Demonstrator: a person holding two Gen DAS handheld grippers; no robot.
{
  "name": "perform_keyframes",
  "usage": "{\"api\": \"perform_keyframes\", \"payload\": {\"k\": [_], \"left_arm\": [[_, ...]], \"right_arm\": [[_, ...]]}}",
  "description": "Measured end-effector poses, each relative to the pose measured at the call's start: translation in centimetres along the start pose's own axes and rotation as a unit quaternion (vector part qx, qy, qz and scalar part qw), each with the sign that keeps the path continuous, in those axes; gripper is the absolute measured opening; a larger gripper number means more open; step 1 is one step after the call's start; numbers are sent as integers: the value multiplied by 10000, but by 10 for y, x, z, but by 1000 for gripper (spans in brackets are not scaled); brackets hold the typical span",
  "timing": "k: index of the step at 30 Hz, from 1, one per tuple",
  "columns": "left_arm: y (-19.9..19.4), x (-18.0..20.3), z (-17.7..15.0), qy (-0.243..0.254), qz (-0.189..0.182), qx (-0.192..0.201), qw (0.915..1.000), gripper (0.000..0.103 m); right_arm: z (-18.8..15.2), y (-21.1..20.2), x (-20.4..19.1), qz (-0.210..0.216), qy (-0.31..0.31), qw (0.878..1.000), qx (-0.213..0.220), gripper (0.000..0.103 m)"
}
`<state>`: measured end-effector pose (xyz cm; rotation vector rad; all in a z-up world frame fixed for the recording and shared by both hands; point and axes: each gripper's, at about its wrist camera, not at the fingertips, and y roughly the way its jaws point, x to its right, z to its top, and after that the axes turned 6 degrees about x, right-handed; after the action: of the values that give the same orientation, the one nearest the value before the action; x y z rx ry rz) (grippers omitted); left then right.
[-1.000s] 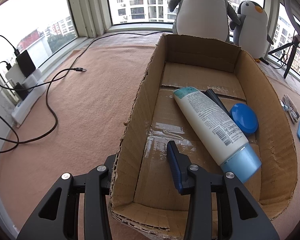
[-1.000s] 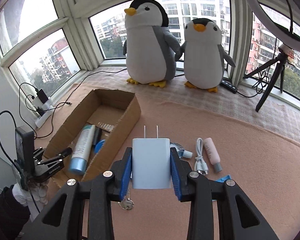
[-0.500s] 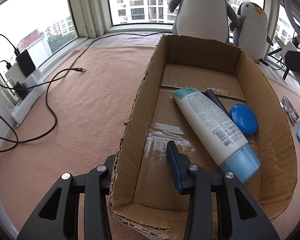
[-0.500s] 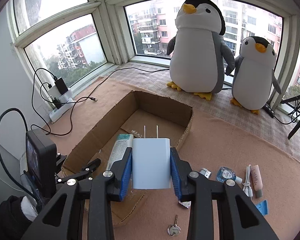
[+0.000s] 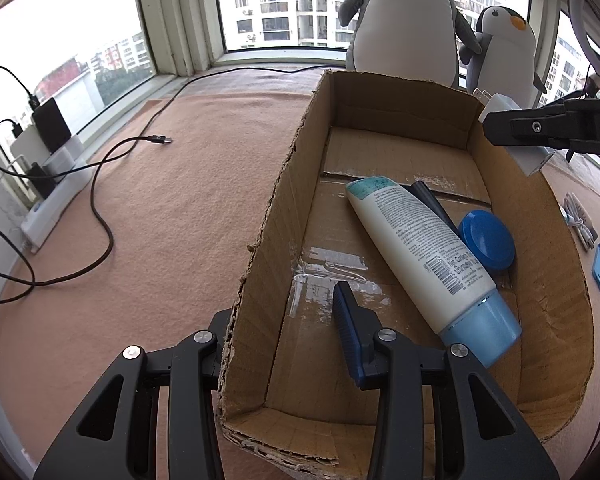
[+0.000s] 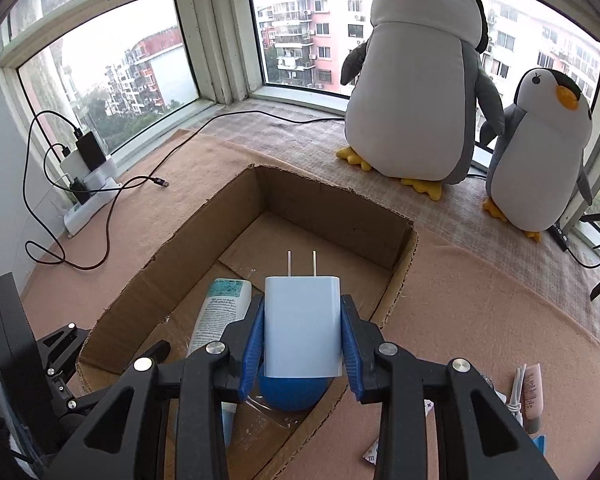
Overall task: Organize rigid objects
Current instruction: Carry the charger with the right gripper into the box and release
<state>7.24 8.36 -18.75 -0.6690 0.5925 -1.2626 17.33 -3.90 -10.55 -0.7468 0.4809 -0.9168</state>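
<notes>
Since a second ago the right gripper (image 5: 512, 130) has swung in over the cardboard box (image 5: 284, 184) — from the left wrist it now shows above the far right wall, clamping the white charger (image 5: 530, 160). Inside lie three things: one tube (image 5: 424, 248), one blue lid (image 5: 486, 240), one dark item (image 5: 428, 198). Straddling the box's near left wall, the left gripper (image 5: 280, 336) is spread, unchanged.

From the right wrist, the right gripper (image 6: 302, 344) squeezes the charger (image 6: 302, 328), prongs forward, above the box (image 6: 340, 208); two penguins (image 6: 416, 76) stand behind.
</notes>
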Motion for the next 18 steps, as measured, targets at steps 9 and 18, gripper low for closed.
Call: {"api": "perform_keyframes", "payload": {"k": [9, 18], "left_arm": [[0, 0, 0, 3, -2, 1, 10000, 39], [0, 0, 0, 0, 2, 4, 10000, 39]], "right_arm": [[4, 12, 6, -89, 70, 9999, -57, 32], [8, 15, 11, -65, 114, 9999, -45, 54]]}}
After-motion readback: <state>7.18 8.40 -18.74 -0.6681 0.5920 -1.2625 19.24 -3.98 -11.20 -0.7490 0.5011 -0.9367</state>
